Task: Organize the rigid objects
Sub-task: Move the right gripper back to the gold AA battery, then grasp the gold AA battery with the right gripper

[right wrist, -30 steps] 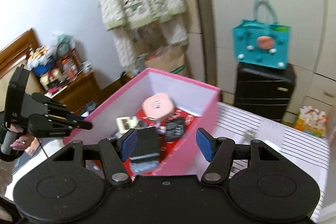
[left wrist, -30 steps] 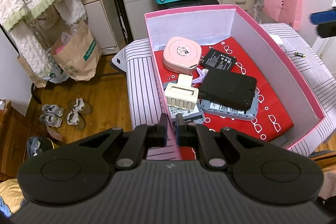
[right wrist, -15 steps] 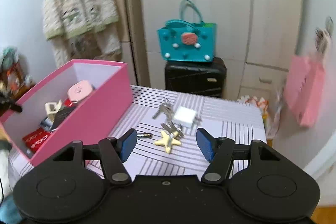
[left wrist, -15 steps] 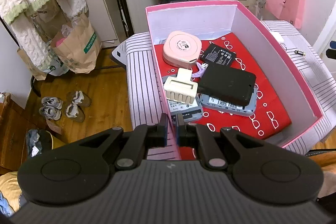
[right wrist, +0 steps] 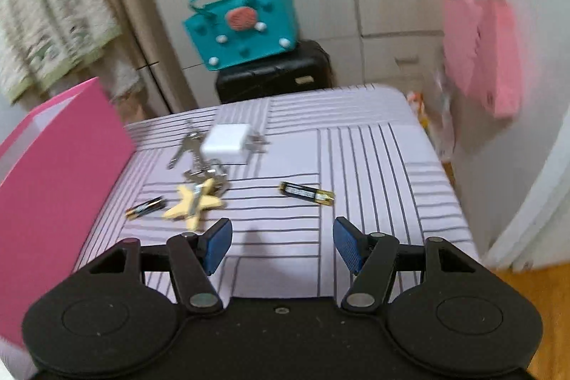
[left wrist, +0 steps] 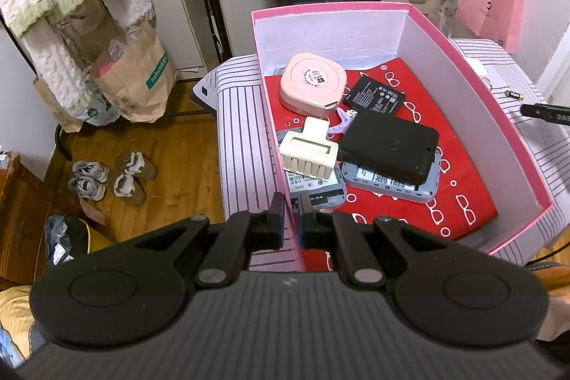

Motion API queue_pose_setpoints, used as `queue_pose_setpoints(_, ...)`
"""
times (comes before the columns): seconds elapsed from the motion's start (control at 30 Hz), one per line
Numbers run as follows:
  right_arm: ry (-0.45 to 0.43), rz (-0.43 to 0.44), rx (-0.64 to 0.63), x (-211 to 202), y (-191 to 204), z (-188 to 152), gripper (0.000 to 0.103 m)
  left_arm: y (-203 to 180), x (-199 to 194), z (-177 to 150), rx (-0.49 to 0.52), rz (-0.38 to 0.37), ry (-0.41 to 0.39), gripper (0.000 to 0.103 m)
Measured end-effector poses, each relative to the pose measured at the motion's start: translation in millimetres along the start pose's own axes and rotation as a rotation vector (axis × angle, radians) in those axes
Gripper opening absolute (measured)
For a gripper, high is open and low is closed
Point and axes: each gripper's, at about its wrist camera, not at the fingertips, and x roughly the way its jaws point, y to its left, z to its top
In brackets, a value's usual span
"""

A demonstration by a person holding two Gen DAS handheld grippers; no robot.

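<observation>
My left claw (left wrist: 292, 216) pinches the near wall of the pink box (left wrist: 491, 116), my right claw (right wrist: 281, 246) hangs spread over the striped bench (right wrist: 374, 159), and beyond lie two batteries (right wrist: 306, 193), a star keychain (right wrist: 194, 203) and a white charger (right wrist: 228, 143).

Two batteries (right wrist: 307, 193), keys (right wrist: 199, 154) and white charger (right wrist: 226, 143) lie beside the pink box (left wrist: 477, 102).

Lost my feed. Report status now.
Left hand-held gripper shut on pink box wall. Right hand-held gripper open, empty, above striped tabletop. Battery lies ahead, path clear.
</observation>
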Motion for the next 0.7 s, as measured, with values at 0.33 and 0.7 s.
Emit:
queue_pose_setpoints(0.33,-0.059,-0.134,-0.096,26.8,24.3,3.2,0.070,0.7,2.3,0.5,0.003,0.004,0.000,0.007)
queue_pose_setpoints(0.7,-0.125,-0.198,-0.099,25.1,23.8,0.2,0.048,-0.7,3.2,1.3,0.010,0.000,-0.004,0.007)
